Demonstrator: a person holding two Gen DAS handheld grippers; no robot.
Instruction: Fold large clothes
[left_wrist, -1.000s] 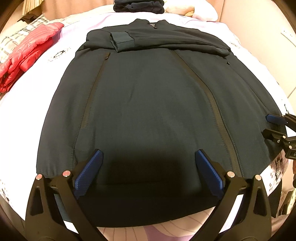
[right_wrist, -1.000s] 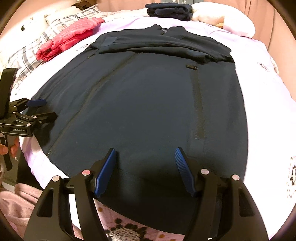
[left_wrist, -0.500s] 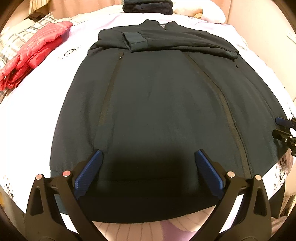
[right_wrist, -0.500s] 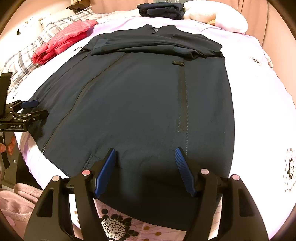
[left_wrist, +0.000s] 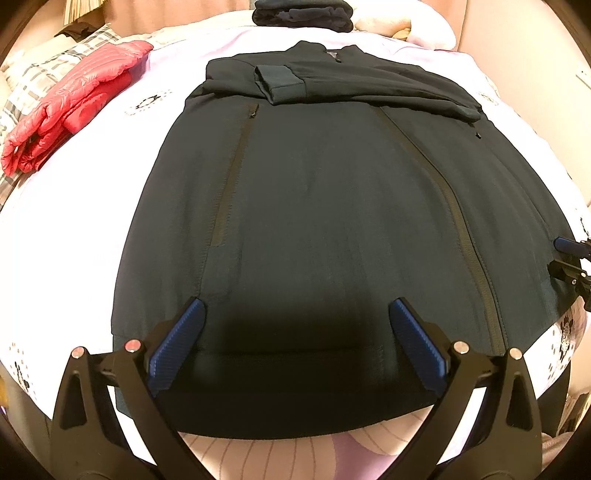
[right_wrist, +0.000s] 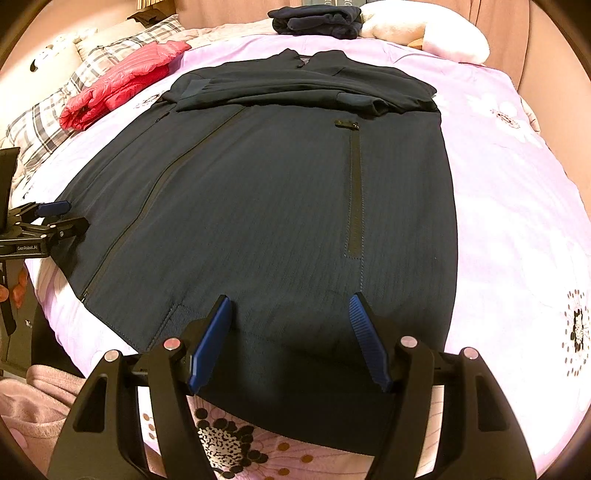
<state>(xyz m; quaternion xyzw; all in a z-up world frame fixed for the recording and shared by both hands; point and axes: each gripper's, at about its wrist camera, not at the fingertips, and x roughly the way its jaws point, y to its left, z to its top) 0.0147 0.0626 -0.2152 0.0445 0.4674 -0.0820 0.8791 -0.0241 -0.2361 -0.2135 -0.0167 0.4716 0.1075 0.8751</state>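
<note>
A large dark navy jacket (left_wrist: 314, 206) lies flat, front up, on a lilac bedspread (right_wrist: 517, 221). Both sleeves are folded across the chest (right_wrist: 295, 88), and its hem hangs toward the bed's near edge. My left gripper (left_wrist: 295, 310) hovers open over the left part of the hem, its blue pads (left_wrist: 177, 343) wide apart and not pressing the cloth. My right gripper (right_wrist: 290, 301) stands open over the right part of the hem (right_wrist: 295, 406). Each gripper also shows at the edge of the other's view: the right gripper (left_wrist: 569, 254) and the left gripper (right_wrist: 55, 218).
A red puffer jacket (right_wrist: 122, 85) lies on the far left beside plaid pillows (right_wrist: 48, 122). Folded dark clothes (right_wrist: 317, 22) and a white pillow (right_wrist: 424, 33) sit at the head of the bed. A pink blanket (right_wrist: 29, 398) lies below the bed's near left corner.
Both views have shifted slightly against the jacket. The jacket itself lies as before, and both grippers keep the same open width.
</note>
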